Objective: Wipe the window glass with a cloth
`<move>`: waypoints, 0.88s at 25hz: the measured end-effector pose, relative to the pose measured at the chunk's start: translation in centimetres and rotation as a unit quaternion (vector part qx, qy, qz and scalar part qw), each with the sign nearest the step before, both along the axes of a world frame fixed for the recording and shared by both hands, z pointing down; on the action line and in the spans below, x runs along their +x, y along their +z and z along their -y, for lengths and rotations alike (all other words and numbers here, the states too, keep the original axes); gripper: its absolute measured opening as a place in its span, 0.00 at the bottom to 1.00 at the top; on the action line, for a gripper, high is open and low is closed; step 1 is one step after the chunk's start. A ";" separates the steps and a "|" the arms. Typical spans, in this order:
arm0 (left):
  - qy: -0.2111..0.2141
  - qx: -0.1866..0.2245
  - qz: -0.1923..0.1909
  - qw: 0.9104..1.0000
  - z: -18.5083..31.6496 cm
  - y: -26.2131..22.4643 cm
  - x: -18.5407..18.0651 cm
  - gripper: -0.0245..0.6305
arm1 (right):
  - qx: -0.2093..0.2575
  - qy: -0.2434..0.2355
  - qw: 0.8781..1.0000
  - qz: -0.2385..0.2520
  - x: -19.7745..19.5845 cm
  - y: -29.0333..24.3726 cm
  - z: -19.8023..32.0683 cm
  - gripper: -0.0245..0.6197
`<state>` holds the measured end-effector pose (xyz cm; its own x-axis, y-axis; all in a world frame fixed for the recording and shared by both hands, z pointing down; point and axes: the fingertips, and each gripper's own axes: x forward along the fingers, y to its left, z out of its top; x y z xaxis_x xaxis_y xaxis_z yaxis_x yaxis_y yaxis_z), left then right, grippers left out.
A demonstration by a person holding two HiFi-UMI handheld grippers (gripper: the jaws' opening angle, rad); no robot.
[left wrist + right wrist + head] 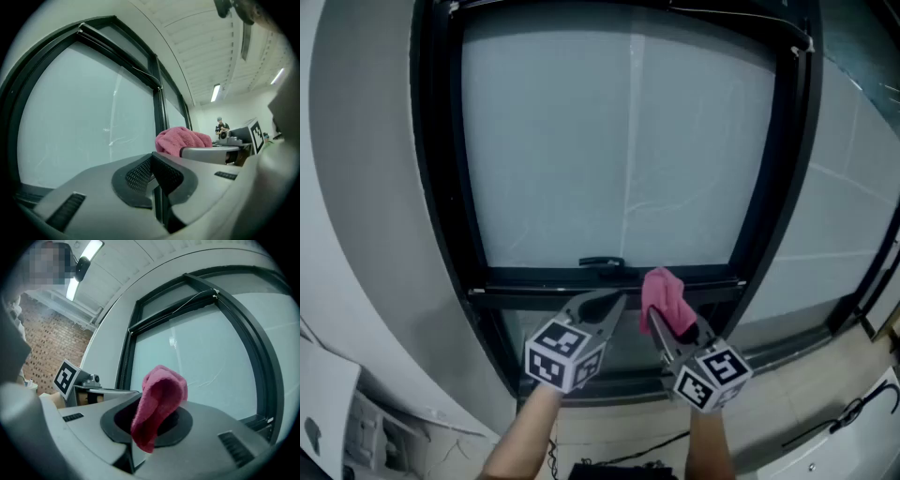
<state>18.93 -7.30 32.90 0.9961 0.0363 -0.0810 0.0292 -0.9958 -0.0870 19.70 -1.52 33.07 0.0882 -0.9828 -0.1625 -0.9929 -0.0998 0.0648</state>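
Right gripper (pixel 659 322) pinches a crumpled pink terry cloth (pixel 666 298), held up at the black lower frame rail (pixel 534 277) of the large frosted window glass (pixel 619 141). Left gripper (pixel 612 302) is pressed together with nothing in it, just beside. Faint streaks remain across the pane and cloth contact is unclear, so I judge nearly all the wiping is left.

From your head view, the window frame (pixel 441 187) runs off the top edge, and both your forearms (pixel 520 436) are cut by the bottom edge. You see only the upper fold of the pink cloth (pixel 666 298); its lower end is buried between the jaws of your right gripper (pixel 659 328). In the right gripper view the cloth covers where those jaws meet. In the left gripper view, a person (pixel 221 125) far back is too small to make out.
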 end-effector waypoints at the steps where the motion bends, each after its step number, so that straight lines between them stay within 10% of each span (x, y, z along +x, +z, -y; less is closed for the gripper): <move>1: 0.001 0.004 -0.002 1.000 0.6 -0.4 -0.2 0.05 | 0.001 0.003 1.000 -0.001 -0.1 -0.3 0.5 0.10; 22: -0.031 0.070 -0.049 0.996 7.3 -8.4 7.6 0.05 | 0.060 0.017 0.996 -0.067 9.4 -9.1 5.3 0.10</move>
